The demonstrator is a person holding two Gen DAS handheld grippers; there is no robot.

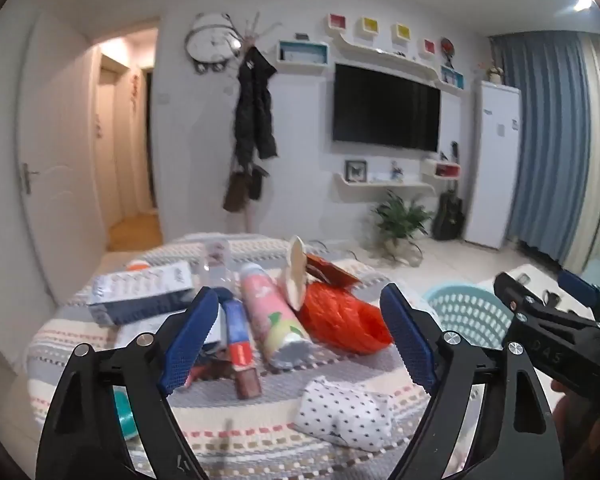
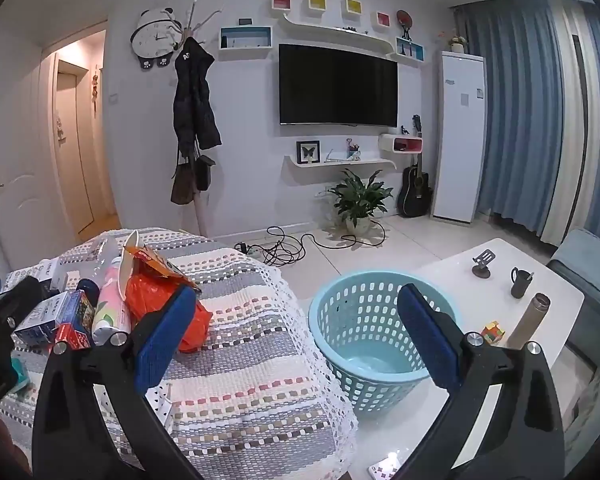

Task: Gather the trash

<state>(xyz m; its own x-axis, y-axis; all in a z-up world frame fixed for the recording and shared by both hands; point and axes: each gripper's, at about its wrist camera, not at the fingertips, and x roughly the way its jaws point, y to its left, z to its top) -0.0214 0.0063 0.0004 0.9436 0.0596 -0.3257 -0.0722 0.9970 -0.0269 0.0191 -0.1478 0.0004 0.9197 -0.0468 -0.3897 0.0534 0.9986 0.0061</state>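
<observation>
Trash lies piled on the striped cover [image 1: 260,436]: an orange plastic bag [image 1: 340,316], a pink tube [image 1: 274,320], a white-and-blue box [image 1: 144,292], a clear bottle [image 1: 216,264], a red-and-blue carton [image 1: 240,344] and a polka-dot packet [image 1: 344,412]. My left gripper [image 1: 300,298] hangs open over this pile, holding nothing. My right gripper [image 2: 296,292] is open and empty, between the orange bag [image 2: 152,296] and the light-blue basket [image 2: 364,340] on the floor. The basket [image 1: 468,312] looks empty. Each gripper shows in the other's view: right gripper [image 1: 538,280], left gripper [image 2: 6,286].
A white table [image 2: 440,280] right of the basket carries a black mug [image 2: 520,282], a phone stand [image 2: 482,264], a colour cube [image 2: 494,332] and a metal flask [image 2: 528,320]. Cables [image 2: 288,248] and a potted plant [image 2: 360,200] sit on the floor by the far wall.
</observation>
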